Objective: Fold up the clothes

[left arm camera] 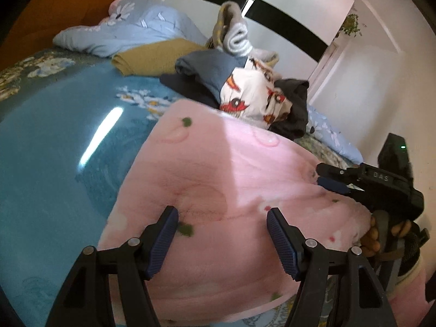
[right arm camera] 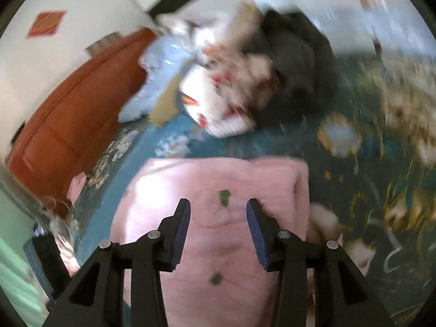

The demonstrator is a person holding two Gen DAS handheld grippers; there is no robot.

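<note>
Both grippers, left (left arm camera: pixel 222 241) and right (right arm camera: pixel 218 234), hover spread, holding nothing, above the pink garment (left arm camera: pixel 218 169). It looks soft, fluffy and limp; pinching an edge or corner should hold best.

Left wrist view: the letters "DAS" stand in pale relief on the black upper body of the right claw (left arm camera: pixel 331 181), reading along its length. Right wrist view: a red diamond-shaped wall sign (right arm camera: pixel 46 23) hangs on the white wall; its markings are blurred and cannot be read.
</note>
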